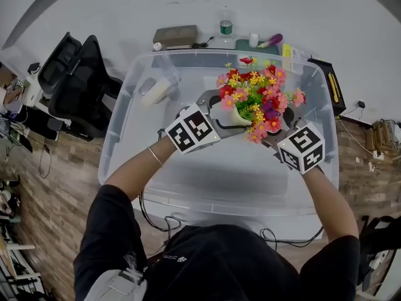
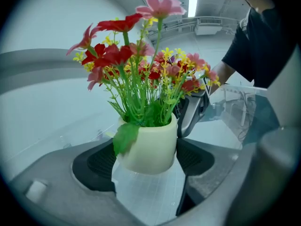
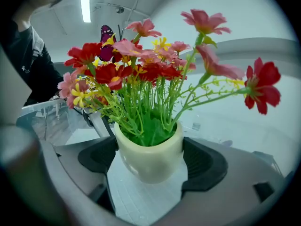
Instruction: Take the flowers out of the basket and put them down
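Within the bin (image 1: 213, 53), clamping the flower pot (image 1: 227, 115) with left gripper (image 2: 146, 161) and right gripper (image 3: 150, 161); yet to lift out, set down.

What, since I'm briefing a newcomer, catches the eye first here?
The bright bunch of red, pink and yellow flowers in a cream pot, near the middle of the clear plastic bin. Next, the left gripper and right gripper, which clamp that pot from opposite sides.

Clear bin (image 1: 120, 115) walls in the flowerpot (image 1: 229, 115); open overhead.
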`<state>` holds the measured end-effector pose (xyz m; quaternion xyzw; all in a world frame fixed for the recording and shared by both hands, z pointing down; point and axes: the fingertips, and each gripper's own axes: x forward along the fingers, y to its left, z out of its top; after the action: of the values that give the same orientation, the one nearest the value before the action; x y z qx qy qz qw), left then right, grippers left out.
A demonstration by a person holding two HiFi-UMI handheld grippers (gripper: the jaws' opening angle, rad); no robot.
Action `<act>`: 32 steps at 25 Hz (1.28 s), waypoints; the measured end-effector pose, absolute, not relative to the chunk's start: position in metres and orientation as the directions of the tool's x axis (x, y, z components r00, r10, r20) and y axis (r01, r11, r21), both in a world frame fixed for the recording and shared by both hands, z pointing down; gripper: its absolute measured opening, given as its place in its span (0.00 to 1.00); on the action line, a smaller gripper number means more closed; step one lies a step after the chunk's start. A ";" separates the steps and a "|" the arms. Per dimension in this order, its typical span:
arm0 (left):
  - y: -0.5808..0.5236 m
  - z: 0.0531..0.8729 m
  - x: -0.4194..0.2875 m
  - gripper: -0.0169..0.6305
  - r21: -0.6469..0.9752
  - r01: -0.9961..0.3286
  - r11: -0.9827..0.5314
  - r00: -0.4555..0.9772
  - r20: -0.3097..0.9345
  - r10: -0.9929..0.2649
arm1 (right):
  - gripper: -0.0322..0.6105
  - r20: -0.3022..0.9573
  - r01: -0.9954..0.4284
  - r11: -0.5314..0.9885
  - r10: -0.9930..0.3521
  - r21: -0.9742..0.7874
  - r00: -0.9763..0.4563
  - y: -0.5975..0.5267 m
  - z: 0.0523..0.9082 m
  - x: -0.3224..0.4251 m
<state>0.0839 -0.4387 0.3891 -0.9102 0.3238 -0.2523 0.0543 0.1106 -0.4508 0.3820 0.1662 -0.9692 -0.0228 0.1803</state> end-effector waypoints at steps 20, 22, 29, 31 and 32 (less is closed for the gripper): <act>-0.437 0.384 0.084 0.63 -0.283 -0.558 -0.780 0.661 0.417 -0.624 | 0.75 0.338 -0.316 0.941 -0.339 0.124 -0.878 -0.449 0.377 0.111; -0.437 0.384 0.084 0.63 -0.283 -0.558 -0.780 0.662 0.416 -0.624 | 0.75 0.337 -0.316 0.940 -0.340 0.127 -0.878 -0.448 0.377 0.110; -0.437 0.384 0.084 0.63 -0.280 -0.560 -0.780 0.662 0.415 -0.624 | 0.75 0.337 -0.314 0.941 -0.338 0.125 -0.879 -0.449 0.377 0.111; -0.437 0.384 0.085 0.63 -0.281 -0.560 -0.779 0.662 0.414 -0.625 | 0.75 0.335 -0.314 0.941 -0.338 0.126 -0.879 -0.449 0.377 0.111; -0.437 0.384 0.085 0.63 -0.281 -0.560 -0.779 0.662 0.413 -0.625 | 0.75 0.335 -0.314 0.941 -0.339 0.128 -0.879 -0.449 0.376 0.111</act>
<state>0.0851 -0.4370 0.3836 -0.9094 0.3259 -0.2502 0.0650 0.1113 -0.4488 0.3762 0.1685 -0.9687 -0.0348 0.1787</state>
